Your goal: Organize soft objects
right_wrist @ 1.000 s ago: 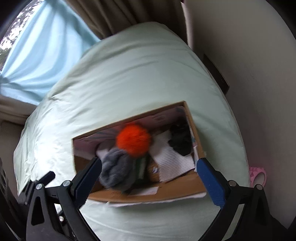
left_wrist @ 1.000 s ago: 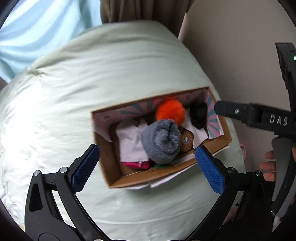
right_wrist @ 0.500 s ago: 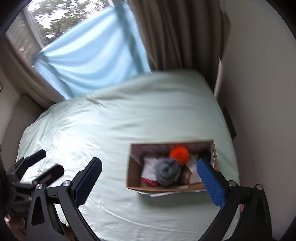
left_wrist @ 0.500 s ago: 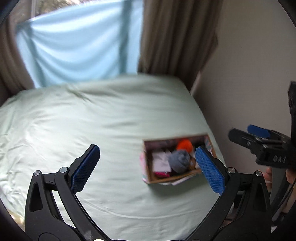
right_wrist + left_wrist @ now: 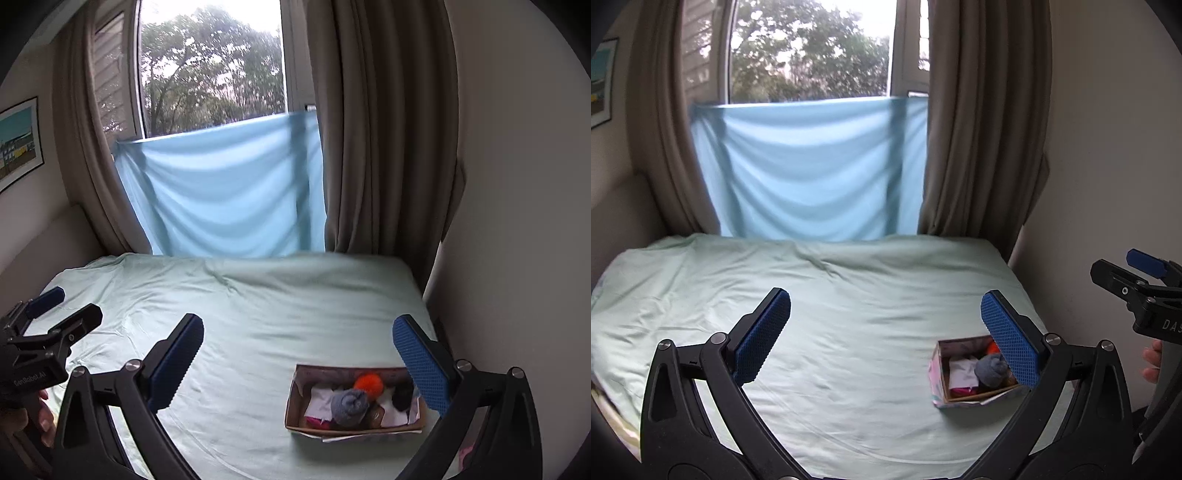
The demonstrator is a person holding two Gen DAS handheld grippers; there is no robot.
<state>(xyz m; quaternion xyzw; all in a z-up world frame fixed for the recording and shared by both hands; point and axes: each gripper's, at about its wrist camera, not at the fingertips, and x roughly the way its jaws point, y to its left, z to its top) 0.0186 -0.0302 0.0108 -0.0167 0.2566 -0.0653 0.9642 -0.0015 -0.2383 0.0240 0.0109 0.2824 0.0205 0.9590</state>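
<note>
An open cardboard box [image 5: 295,402] stands on the bed at the right; it also shows in the left wrist view [image 5: 940,369]. In it lie a grey rolled sock [image 5: 349,406], an orange pom-pom [image 5: 368,384], a black soft item [image 5: 402,397], white cloths [image 5: 321,402] and something pink [image 5: 314,421]. The grey sock [image 5: 990,369] shows in the left wrist view too. My left gripper [image 5: 886,336] is open and empty, high above the bed. My right gripper [image 5: 299,362] is open and empty, above and before the box.
The pale green bed sheet [image 5: 258,314] fills the middle. A blue cloth [image 5: 221,192] hangs over the window between brown curtains [image 5: 380,147]. A wall [image 5: 517,221] runs close along the bed's right side. A framed picture [image 5: 18,144] hangs on the left.
Both grippers have pulled up and back from right above the box. The view has tilted up to take in the whole bed and window. The box contents have not moved.
</note>
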